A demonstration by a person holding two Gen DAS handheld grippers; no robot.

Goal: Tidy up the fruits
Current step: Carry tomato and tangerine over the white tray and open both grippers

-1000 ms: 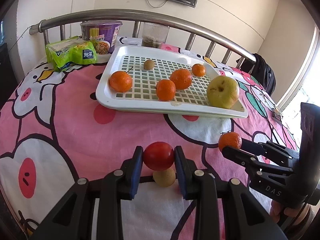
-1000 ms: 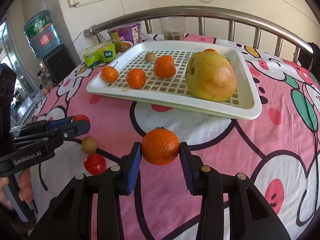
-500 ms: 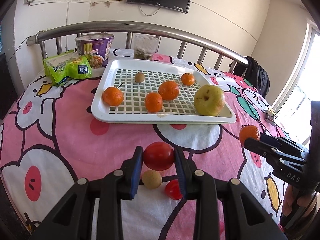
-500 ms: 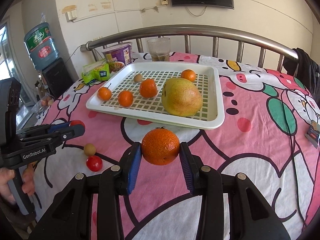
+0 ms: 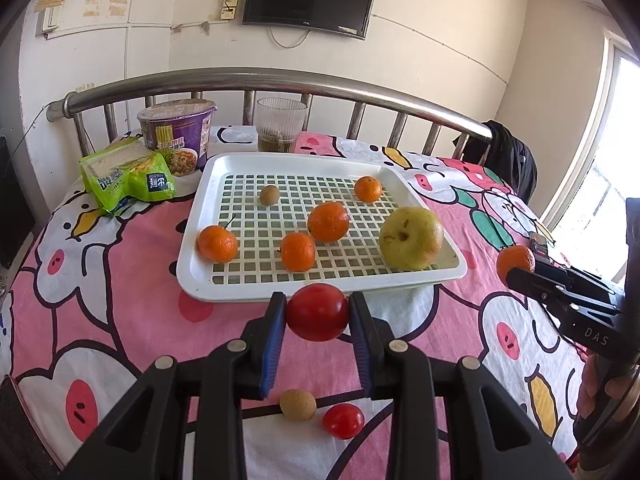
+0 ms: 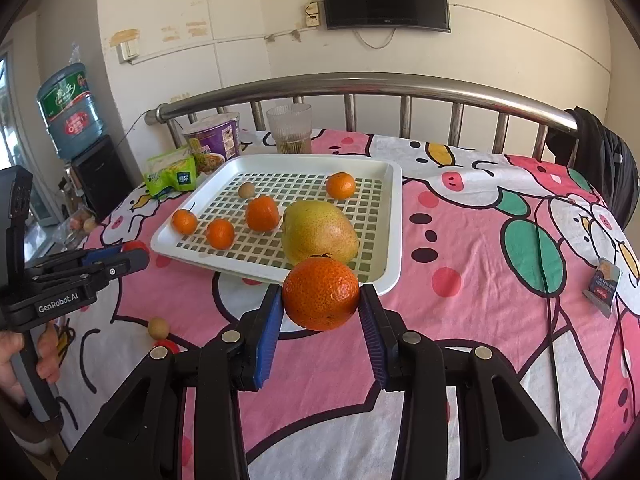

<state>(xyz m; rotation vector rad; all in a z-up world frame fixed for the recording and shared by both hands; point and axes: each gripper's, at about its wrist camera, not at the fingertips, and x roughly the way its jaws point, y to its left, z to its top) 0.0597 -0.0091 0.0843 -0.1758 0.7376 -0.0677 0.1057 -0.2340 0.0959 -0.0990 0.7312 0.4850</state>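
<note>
My left gripper (image 5: 317,312) is shut on a red tomato (image 5: 316,311), held above the pink cloth just before the white slotted tray (image 5: 208,284). My right gripper (image 6: 321,299) is shut on an orange tangerine (image 6: 321,293), raised near the tray's front right corner (image 6: 394,280). In the tray lie several tangerines (image 5: 328,221), a small brown fruit (image 5: 269,194) and a large yellow-green pear (image 5: 411,238). On the cloth below my left gripper rest a small brown fruit (image 5: 297,404) and a second red tomato (image 5: 343,421).
A purple noodle cup (image 5: 178,136), a green snack bag (image 5: 126,178) and a ribbed glass (image 5: 282,130) stand behind the tray by the steel rail (image 5: 280,82). A dark bag (image 6: 612,168) hangs at the right. A small packet (image 6: 604,286) lies on the cloth.
Both grippers have risen with their fruits, so the tray looks farther below. The second tomato on the cloth came into the left wrist view beside the brown fruit.
</note>
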